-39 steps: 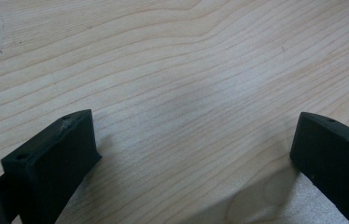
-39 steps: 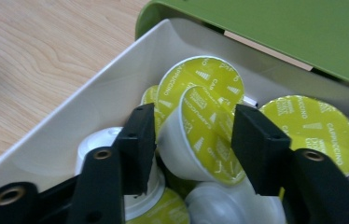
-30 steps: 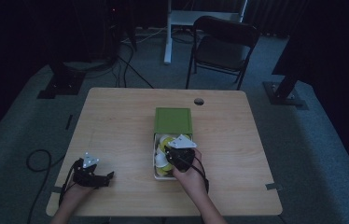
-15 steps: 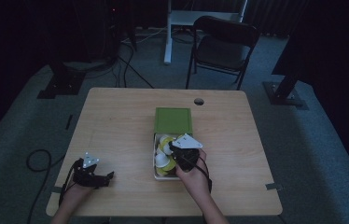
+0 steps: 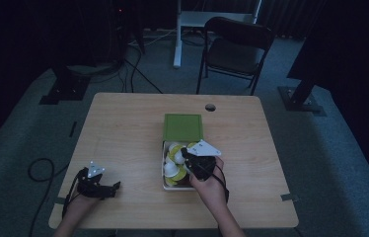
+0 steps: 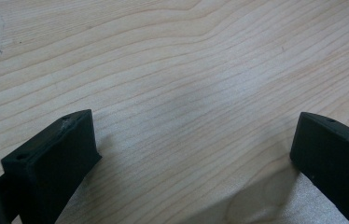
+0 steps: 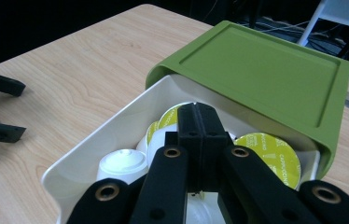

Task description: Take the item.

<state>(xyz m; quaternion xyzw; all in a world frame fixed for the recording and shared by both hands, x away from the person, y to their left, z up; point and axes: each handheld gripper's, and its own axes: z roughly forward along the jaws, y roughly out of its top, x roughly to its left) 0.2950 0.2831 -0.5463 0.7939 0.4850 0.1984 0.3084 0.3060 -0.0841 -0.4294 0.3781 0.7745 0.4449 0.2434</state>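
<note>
Lifting a coffee capsule cleanly out of the white box (image 5: 163,183) near the counter's (image 5: 123,128) front edge calls for a straight rise past its green lid (image 7: 261,70). The right tool (image 7: 196,121) has just closed, its jaws together, nothing visibly between them. The left tool (image 6: 191,154) rests apart by the front-left corner.

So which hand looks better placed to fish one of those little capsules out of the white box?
The right. Its gripper hangs over the white box of yellow-lidded coffee capsules, jaws shut with nothing seen between them. The left gripper rests open on the wooden table, well away.
</note>
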